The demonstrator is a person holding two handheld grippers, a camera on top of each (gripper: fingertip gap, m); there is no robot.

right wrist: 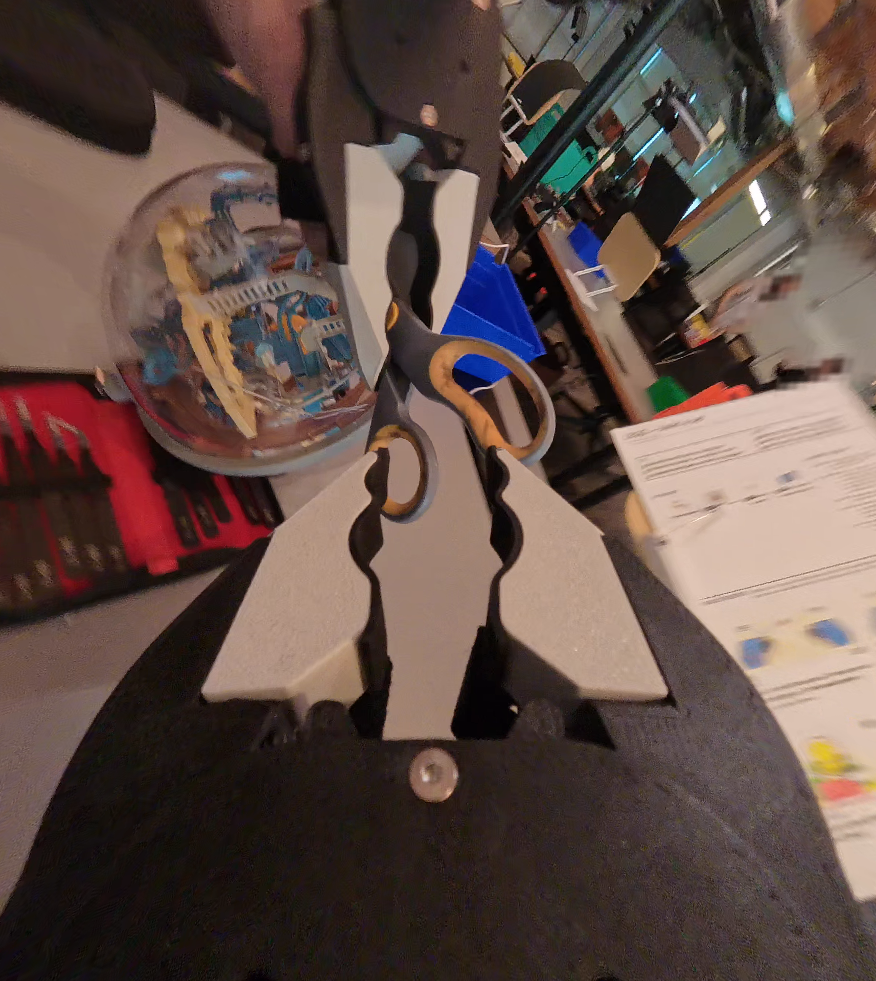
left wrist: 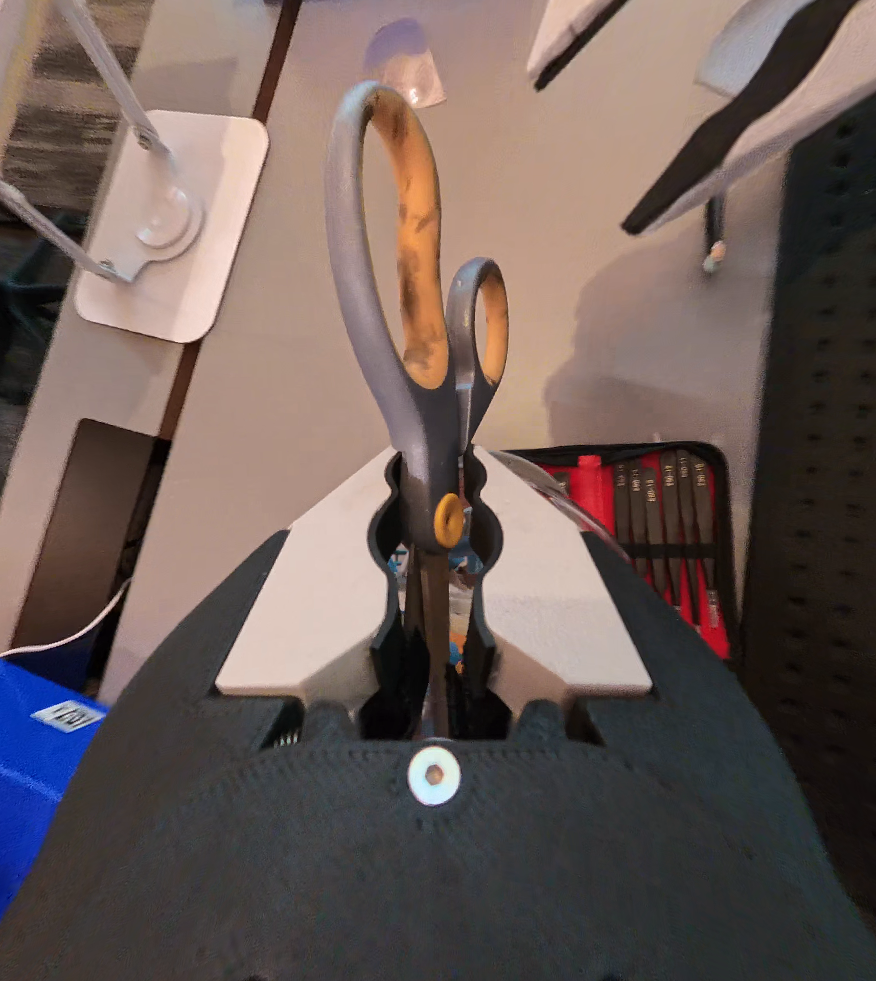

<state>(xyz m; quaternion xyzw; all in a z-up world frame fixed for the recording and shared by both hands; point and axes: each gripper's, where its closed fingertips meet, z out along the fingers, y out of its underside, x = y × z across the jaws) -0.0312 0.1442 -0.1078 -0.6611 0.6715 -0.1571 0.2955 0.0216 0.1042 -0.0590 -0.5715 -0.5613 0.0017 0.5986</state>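
So the left gripper (left wrist: 436, 509) is pinched tight around the grey scissors with grubby orange-lined handle loops (left wrist: 398, 297), clamping right at the orange pivot screw, handles sticking out past the fingertips and dark blades back between the fingers. The right gripper (right wrist: 433, 478) is spread wide, gripping nothing, and the smaller scissor loop sits just between its tips. Nearby on the pale grey bench (left wrist: 558, 318): a clear plastic maze ball (right wrist: 234, 329), a red zip case of black tweezers (left wrist: 664, 531), and a printed paper sheet (right wrist: 807, 584) by the bench edge.
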